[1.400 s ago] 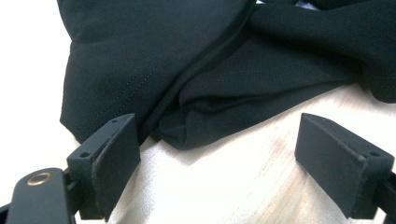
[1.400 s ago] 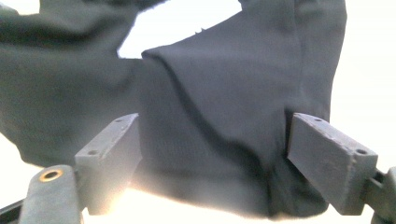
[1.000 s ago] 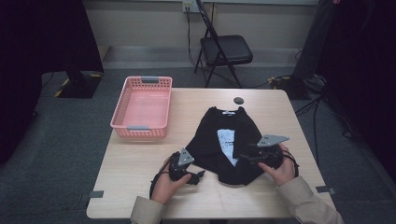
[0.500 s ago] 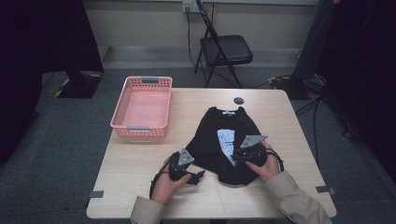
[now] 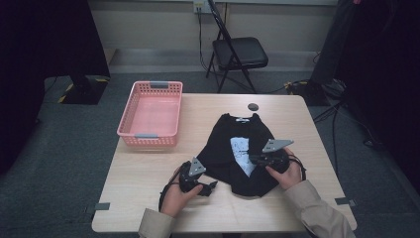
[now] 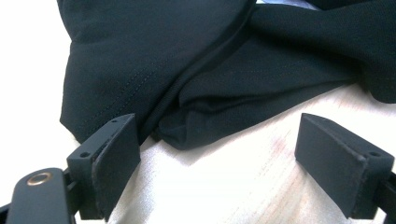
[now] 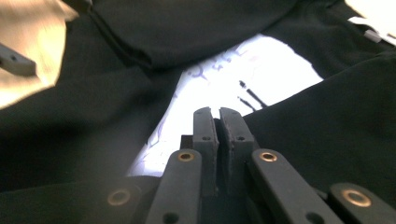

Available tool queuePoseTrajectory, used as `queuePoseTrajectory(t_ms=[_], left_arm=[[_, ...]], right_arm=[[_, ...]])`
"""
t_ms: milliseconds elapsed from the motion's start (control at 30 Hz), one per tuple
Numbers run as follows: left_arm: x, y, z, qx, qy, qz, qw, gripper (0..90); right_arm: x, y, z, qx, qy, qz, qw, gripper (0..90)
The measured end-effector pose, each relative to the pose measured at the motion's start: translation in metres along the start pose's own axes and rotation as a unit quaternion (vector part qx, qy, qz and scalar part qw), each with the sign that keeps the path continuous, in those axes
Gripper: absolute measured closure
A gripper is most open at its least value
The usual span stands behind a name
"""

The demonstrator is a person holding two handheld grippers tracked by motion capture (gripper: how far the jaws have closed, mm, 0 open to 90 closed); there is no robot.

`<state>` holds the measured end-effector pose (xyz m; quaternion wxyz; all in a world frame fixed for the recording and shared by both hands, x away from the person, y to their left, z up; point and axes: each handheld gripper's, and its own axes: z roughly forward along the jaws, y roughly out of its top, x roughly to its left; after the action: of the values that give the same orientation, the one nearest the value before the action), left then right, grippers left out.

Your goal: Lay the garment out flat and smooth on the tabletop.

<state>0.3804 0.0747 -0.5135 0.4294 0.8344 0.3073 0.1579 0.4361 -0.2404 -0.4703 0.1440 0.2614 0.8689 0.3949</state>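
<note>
Wooden table (image 5: 148, 183) is sitting mid-frame with a black t-shirt (image 5: 233, 148) lying right of center, pink basket (image 5: 151, 114) at its upper left. I'm holding my left gripper (image 5: 210, 187) wide open by the shirt's lower-left hem. My right gripper (image 5: 253, 159) has just been closing, jaws pinching the shirt's fabric.

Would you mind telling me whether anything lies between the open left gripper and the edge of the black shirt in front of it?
Nothing visible does. In the left gripper view, the left gripper stands open over bare table, and the folded edge of the black shirt lies just ahead of its jaws with no other object between.
</note>
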Motion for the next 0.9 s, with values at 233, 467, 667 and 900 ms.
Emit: queuePoseTrajectory(t_ms=[233, 467, 667, 900], left_arm=[[0.000, 0.000, 0.000, 0.000, 0.000, 0.000, 1.0000, 13.4], [0.000, 0.000, 0.000, 0.000, 0.000, 0.000, 1.0000, 13.4], [0.000, 0.000, 0.000, 0.000, 0.000, 0.000, 1.0000, 13.4], [0.000, 0.000, 0.000, 0.000, 0.000, 0.000, 1.0000, 13.4]], right_arm=[[-0.011, 0.006, -0.020, -0.039, -0.006, 0.019, 0.9990, 86.1], [-0.023, 0.006, -0.039, -0.057, -0.016, 0.034, 0.9977, 86.1], [-0.038, 0.006, -0.054, -0.079, -0.022, 0.056, 0.9951, 86.1], [-0.050, 0.002, -0.068, -0.089, -0.038, 0.072, 0.9927, 86.1]])
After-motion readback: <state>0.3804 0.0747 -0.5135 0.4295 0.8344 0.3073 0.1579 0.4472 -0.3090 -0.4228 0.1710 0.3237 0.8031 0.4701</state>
